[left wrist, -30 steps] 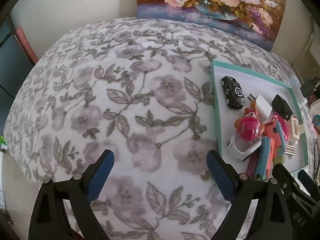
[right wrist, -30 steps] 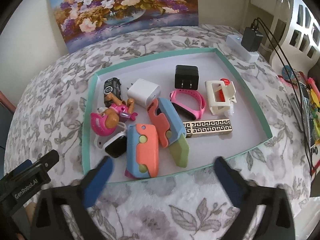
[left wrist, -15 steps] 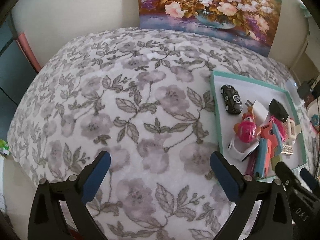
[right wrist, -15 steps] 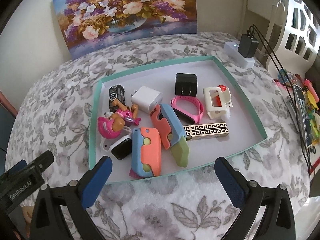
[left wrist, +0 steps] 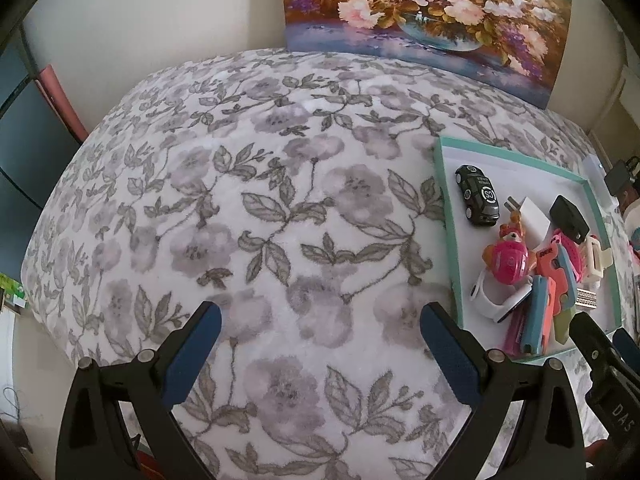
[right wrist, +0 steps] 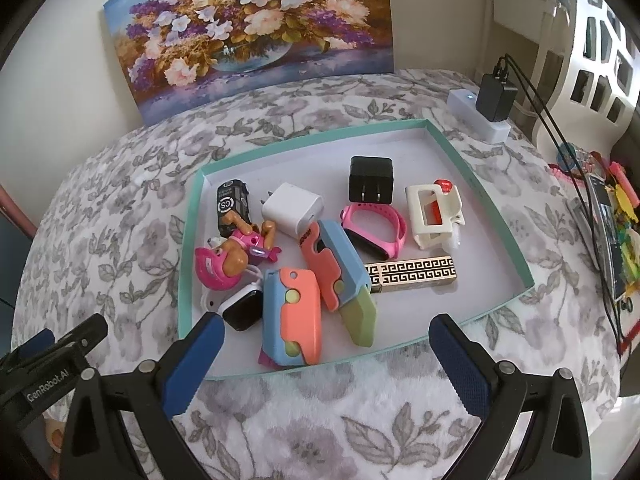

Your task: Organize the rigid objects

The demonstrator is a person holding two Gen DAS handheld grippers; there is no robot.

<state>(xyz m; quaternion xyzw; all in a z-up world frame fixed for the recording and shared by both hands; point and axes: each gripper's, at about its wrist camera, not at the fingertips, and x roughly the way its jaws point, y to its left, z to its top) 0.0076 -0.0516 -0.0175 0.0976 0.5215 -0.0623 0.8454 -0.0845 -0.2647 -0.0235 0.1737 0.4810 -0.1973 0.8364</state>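
Note:
A teal-rimmed tray [right wrist: 316, 138] lies on the floral cloth and holds several small items: a black toy car [right wrist: 232, 206], a white charger [right wrist: 292, 208], a black charger [right wrist: 371, 179], a pink wristband [right wrist: 376, 228], a pink dog toy [right wrist: 232, 256], two orange-and-blue folding toys [right wrist: 298, 316], a gold patterned bar [right wrist: 412, 272] and a white clip [right wrist: 434, 214]. My right gripper [right wrist: 326, 338] is open and empty, just in front of the tray's near edge. My left gripper [left wrist: 320, 328] is open and empty over bare cloth, left of the tray [left wrist: 448, 216].
A flower painting [right wrist: 248, 28] leans on the back wall. A white power strip with a black adapter [right wrist: 494, 98] and cables sits behind the tray on the right. Clutter lies at the far right edge [right wrist: 616, 232]. The cloth [left wrist: 240, 200] left of the tray is bare.
Both grippers have drawn back and up from the table, so the tray and cloth look farther away. Nothing in the tray has moved.

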